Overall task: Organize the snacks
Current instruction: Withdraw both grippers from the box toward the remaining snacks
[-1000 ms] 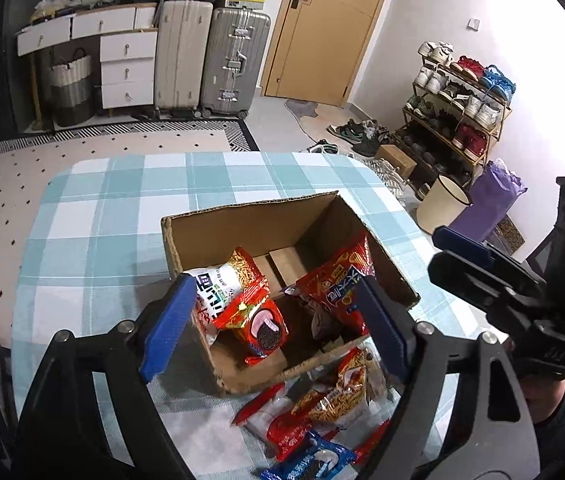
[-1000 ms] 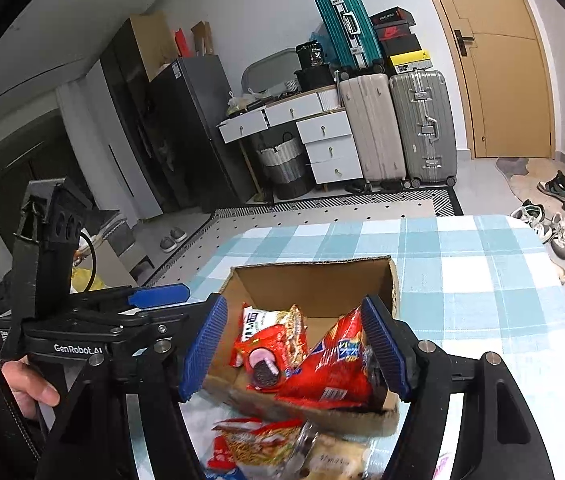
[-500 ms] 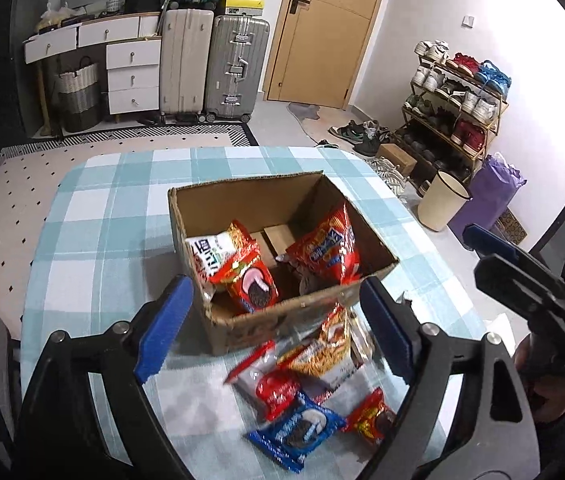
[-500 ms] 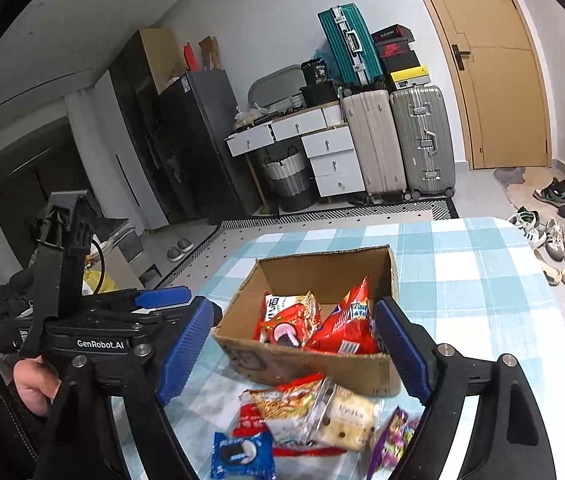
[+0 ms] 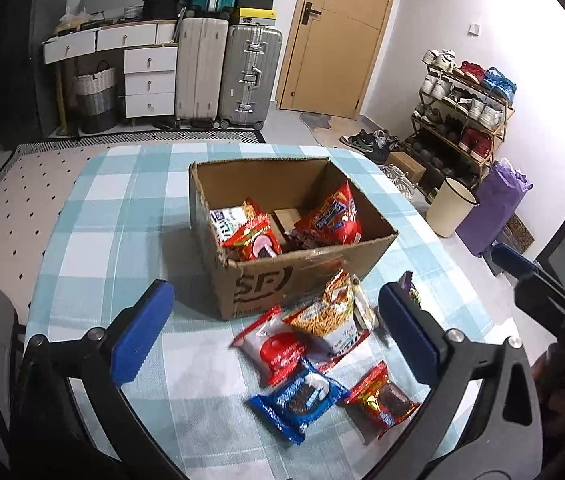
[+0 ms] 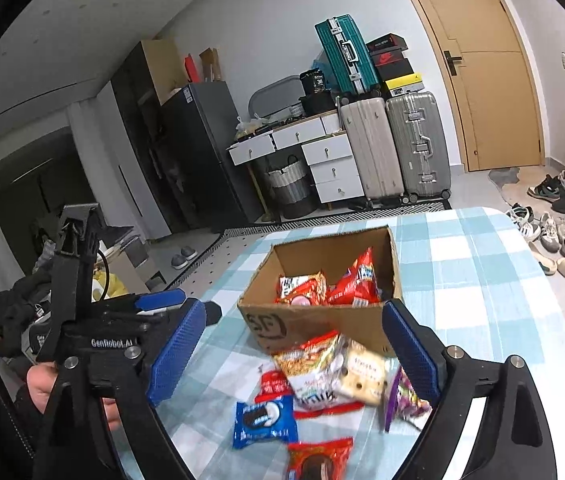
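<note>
One cardboard box (image 5: 294, 276) stands open-topped on the checked tabletop (image 5: 122, 216). Inside it, three packets can be made out: a red one with a pink round print (image 5: 256, 238) leaning at the near left, a white-and-green one (image 5: 224, 220) tucked behind that, and a red bag with a blue label (image 5: 332, 218) propped upright at the right. More may lie beneath; cannot tell.

On the tabletop just in front of the box, six loose packets: one noodle-snack bag (image 5: 328, 314) touching the box's front wall, one red-and-white packet (image 5: 274, 348), one blue cookie packet (image 5: 298, 398), one red cake packet (image 5: 382, 398), one pale cracker packet (image 6: 364, 372), one purple packet (image 6: 402, 398). The noodle bag overlaps the cracker packet and the red-and-white packet.

Left tongs (image 5: 270, 334): jaws spread wide and opening further, empty, held above the loose pile, touching no packet.

Right tongs (image 6: 292, 354): jaws wide and opening, nothing clasped, pads clear of the box and the packets. Loose pile shows in the gap between the pads.
</note>
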### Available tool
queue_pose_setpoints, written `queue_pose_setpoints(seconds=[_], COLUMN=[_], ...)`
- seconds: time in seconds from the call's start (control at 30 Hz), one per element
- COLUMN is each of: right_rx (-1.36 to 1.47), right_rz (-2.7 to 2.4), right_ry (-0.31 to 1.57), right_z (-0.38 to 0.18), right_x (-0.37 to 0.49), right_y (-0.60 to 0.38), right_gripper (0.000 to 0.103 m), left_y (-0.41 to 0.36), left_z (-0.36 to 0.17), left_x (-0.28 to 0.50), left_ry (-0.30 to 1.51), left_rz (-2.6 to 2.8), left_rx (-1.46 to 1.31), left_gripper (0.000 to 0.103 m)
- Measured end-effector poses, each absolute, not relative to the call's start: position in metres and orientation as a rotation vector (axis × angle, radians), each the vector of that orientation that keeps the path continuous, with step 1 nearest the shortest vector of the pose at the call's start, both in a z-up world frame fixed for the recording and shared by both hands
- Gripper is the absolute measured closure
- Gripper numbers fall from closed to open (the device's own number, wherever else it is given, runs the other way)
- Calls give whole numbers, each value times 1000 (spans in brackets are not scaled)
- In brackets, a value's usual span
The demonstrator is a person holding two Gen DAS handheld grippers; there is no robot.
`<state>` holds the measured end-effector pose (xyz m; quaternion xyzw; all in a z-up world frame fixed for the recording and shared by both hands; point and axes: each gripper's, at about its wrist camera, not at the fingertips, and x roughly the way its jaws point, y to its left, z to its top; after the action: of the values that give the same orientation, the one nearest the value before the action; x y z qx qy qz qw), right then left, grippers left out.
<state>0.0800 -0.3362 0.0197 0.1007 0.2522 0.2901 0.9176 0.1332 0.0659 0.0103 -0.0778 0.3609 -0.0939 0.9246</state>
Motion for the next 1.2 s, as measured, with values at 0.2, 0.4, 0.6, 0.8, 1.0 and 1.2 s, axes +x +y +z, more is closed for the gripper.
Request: queue_pose_setpoints(seconds=[0.2,0.4,0.6,0.8,1.0,1.2], right_rx=[212,232,229,204,196,172], right_rz=[563,549,529,516,516,515], right_ry=[531,585,633,691,754,801], right_z=[7,-17,-40,-61,-84,-103], right_x=[55,38,34,34,37,41], right_y=[-345,-349,-348,-339,-332,-324], right_gripper=[9,9,9,9,9,9], left_y=[63,67,70,78,83,91], left_z=[-7,-26,-52,-78,-97,-106], left_x=[122,113,106,100,95,93], left_ry=[764,773,798,840,868,881], left_rz=[-190,-187,-179,-160,-157,-149], left_rx=[-161,-200,-229,-265,-268,-285], left_gripper=[1,1,1,1,1,1])
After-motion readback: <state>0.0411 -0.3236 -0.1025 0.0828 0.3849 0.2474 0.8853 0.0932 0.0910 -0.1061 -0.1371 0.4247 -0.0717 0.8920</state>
